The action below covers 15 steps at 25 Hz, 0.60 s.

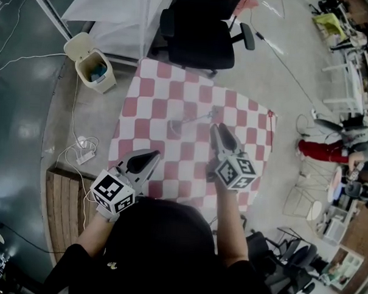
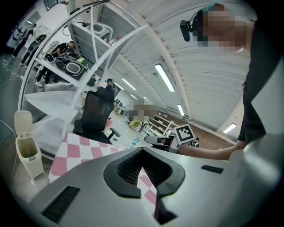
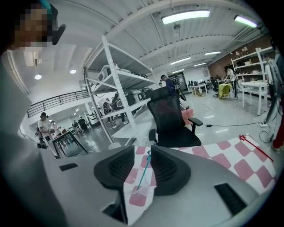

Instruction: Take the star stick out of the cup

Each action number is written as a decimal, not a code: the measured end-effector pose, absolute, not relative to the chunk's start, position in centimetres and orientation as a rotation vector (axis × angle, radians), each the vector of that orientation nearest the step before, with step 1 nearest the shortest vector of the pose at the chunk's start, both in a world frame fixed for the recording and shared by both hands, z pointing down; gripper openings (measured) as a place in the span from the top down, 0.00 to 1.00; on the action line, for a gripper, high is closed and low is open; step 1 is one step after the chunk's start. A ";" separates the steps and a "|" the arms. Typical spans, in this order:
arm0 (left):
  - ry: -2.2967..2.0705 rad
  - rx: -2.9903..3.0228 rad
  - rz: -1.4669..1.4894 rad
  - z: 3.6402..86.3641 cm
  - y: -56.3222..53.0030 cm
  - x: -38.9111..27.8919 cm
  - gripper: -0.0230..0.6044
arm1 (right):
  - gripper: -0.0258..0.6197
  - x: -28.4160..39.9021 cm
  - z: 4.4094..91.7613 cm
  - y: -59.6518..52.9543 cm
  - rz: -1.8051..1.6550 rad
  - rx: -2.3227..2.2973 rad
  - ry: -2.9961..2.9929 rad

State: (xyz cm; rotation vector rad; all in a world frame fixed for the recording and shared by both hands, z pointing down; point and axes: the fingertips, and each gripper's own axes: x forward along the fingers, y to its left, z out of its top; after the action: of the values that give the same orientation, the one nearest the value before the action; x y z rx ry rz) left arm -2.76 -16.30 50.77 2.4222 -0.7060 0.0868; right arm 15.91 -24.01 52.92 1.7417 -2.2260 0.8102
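Note:
A clear cup (image 1: pixel 175 128) stands on the red-and-white checked table (image 1: pixel 144 93), and a thin teal star stick (image 1: pixel 200 118) leans out of it toward the right. In the right gripper view the stick (image 3: pixel 144 170) rises from the cup (image 3: pixel 141 194) through the gap between the jaws. My right gripper (image 1: pixel 217 128) (image 3: pixel 143 150) is open, its pads on either side of the stick without pressing on it. My left gripper (image 1: pixel 155 154) (image 2: pixel 142 150) hovers over the near left part of the table, shut and empty; from there I see the stick's blue star (image 2: pixel 135 142).
A black office chair (image 1: pixel 201 34) stands at the table's far side. A beige bin (image 1: pixel 90 63) sits on the floor far left, with a power strip and cables (image 1: pixel 83 152) and a wooden pallet (image 1: pixel 66 199) nearer. A red star stick (image 3: pixel 255 146) lies at the table's right edge.

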 end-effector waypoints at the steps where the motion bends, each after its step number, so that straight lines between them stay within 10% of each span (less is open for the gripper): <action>1: -0.707 2.417 0.086 51.0 -16.6 -3.0 0.90 | 0.79 15.9 53.3 -24.4 0.820 1.746 -2.218; 15: -0.747 2.360 0.085 52.8 -18.6 -5.4 0.90 | 0.82 16.1 56.4 -27.7 0.947 1.854 -2.082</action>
State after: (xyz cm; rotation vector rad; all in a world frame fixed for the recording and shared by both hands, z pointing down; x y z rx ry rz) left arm -5.41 -18.62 52.77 2.3597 -0.7465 0.0853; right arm 16.12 -27.71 56.37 1.8545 -2.0819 0.9467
